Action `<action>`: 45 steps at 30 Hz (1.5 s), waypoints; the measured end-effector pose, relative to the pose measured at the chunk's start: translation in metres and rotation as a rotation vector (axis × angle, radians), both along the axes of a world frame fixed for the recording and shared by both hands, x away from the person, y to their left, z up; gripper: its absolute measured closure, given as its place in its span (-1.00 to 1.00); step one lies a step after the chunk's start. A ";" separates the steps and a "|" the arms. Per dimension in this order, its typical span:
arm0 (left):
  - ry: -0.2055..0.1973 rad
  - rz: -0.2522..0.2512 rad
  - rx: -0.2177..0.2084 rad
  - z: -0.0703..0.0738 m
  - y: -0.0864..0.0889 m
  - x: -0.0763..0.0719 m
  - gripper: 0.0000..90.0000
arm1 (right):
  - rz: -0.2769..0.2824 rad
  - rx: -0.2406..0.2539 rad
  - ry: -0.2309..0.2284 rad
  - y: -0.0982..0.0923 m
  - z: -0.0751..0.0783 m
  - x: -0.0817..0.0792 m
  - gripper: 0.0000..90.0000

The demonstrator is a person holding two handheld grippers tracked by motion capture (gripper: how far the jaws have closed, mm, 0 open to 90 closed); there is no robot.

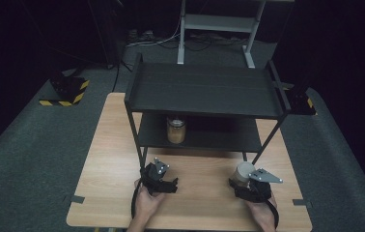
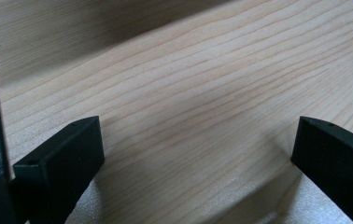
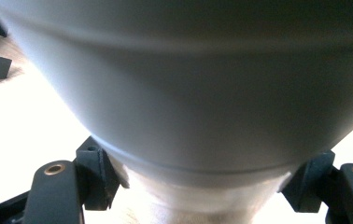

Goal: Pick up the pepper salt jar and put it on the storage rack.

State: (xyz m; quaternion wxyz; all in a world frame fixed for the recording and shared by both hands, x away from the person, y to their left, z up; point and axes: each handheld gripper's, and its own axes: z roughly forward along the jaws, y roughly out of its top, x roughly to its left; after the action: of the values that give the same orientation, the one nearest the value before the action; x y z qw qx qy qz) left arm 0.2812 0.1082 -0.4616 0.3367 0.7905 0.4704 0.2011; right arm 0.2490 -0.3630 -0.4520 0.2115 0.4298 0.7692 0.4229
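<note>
A pale jar with a grey lid (image 1: 243, 171) stands on the wooden table (image 1: 108, 159) at the front right. My right gripper (image 1: 241, 181) is shut on it. In the right gripper view the jar (image 3: 198, 93) looms very close, and the right gripper (image 3: 202, 191) presses its body from both sides just under the lid. My left gripper (image 1: 165, 182) rests near the table's front left, by the rack's leg. Seen up close, the left gripper (image 2: 198, 135) stands open over bare wood with nothing between its jaws.
A black two-tier metal rack (image 1: 204, 89) takes up the back half of the table. A glass jar with amber contents (image 1: 175, 129) stands on its lower shelf, left of centre. The rack's front legs come down close to both grippers.
</note>
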 end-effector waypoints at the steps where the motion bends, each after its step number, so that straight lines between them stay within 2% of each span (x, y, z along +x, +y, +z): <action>1: 0.000 0.000 0.000 0.000 0.000 0.000 -0.95 | 0.000 0.000 0.001 0.000 0.000 0.000 -0.38; 21: -0.001 -0.001 0.001 0.000 0.000 0.000 -0.94 | -0.015 -0.004 -0.009 0.004 0.000 -0.004 -0.37; 38: 0.000 -0.002 0.000 0.000 0.000 0.000 -0.94 | 0.031 -0.002 -0.007 0.002 0.005 -0.001 -0.37; 45: 0.000 -0.001 0.000 0.000 0.000 0.000 -0.94 | 0.053 -0.003 -0.010 0.002 0.014 0.000 -0.36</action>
State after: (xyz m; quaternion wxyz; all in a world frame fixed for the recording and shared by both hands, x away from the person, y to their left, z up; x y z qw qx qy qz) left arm 0.2812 0.1083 -0.4616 0.3369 0.7908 0.4698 0.2011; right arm 0.2494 -0.3611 -0.4376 0.2046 0.4071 0.7797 0.4294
